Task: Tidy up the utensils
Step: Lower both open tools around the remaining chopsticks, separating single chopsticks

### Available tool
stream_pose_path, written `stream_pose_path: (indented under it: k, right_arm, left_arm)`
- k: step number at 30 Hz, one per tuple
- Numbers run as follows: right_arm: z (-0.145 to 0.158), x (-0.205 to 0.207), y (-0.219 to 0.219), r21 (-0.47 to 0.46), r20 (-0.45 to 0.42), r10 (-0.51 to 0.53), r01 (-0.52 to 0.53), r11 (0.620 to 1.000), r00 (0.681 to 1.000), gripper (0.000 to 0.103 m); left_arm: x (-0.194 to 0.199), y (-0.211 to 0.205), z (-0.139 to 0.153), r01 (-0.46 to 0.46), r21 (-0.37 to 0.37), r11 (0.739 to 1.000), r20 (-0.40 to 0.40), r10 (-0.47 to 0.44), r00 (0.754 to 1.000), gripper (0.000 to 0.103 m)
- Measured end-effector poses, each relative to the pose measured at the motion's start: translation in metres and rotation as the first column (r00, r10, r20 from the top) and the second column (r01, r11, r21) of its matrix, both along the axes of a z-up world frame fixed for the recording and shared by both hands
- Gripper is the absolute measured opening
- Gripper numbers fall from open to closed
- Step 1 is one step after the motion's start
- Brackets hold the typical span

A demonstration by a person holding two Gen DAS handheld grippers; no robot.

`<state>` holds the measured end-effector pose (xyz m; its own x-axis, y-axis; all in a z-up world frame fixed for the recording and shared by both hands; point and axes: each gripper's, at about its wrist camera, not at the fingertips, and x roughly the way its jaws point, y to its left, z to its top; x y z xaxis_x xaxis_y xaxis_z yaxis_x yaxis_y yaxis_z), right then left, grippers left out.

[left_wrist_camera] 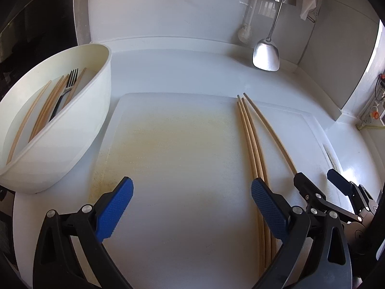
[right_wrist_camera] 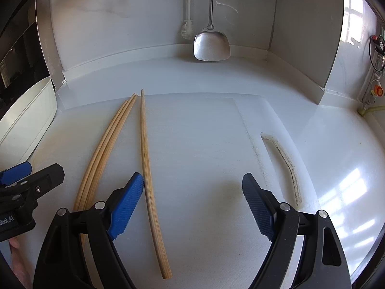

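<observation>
Three wooden chopsticks [left_wrist_camera: 250, 139] lie side by side on the white cutting board [left_wrist_camera: 180, 144], with a single chopstick [left_wrist_camera: 272, 130] just right of them. In the right wrist view the bundle [right_wrist_camera: 105, 144] lies left of the single chopstick [right_wrist_camera: 148, 168]. My left gripper [left_wrist_camera: 192, 204] is open and empty above the board, its right finger over the bundle. My right gripper [right_wrist_camera: 192, 200] is open and empty; its left finger sits beside the single chopstick. A white tub [left_wrist_camera: 79, 125] at left holds several chopsticks [left_wrist_camera: 48, 108] and a black-handled fork [left_wrist_camera: 66, 89].
A metal spatula [right_wrist_camera: 211, 45] hangs against the back wall, with a white brush [right_wrist_camera: 187, 29] beside it. The board has a handle slot [right_wrist_camera: 286, 166] at its right edge. The white counter [right_wrist_camera: 336, 144] extends right toward a wall with switches.
</observation>
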<state>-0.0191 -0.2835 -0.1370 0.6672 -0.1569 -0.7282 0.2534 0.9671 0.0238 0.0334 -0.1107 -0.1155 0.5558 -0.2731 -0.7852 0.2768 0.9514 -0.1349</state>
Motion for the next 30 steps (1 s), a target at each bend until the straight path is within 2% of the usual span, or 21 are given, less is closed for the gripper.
stream_pose_path:
  k: [8, 13, 25, 30]
  right_arm:
    - [0.0, -0.003, -0.003, 0.001, 0.009, 0.003, -0.003, 1.0, 1.0, 0.08]
    - [0.0, -0.004, -0.006, 0.002, 0.01, 0.001, -0.001, 1.0, 1.0, 0.08]
    - [0.002, -0.003, -0.011, 0.012, -0.002, 0.001, -0.001, 1.0, 1.0, 0.08]
    - [0.002, -0.003, -0.011, 0.007, -0.002, 0.004, -0.004, 1.0, 1.0, 0.08]
  left_arm:
    - [0.001, -0.01, -0.005, 0.027, -0.004, 1.0, -0.018, -0.027, 0.999, 0.097]
    - [0.001, -0.018, -0.01, 0.029, 0.047, 0.998, -0.012, -0.029, 1.0, 0.097]
    - [0.0, -0.028, -0.011, 0.057, 0.075, 0.996, -0.01, -0.056, 0.998, 0.098]
    - [0.0, -0.027, -0.011, 0.042, 0.069, 0.997, -0.009, -0.041, 0.999, 0.098]
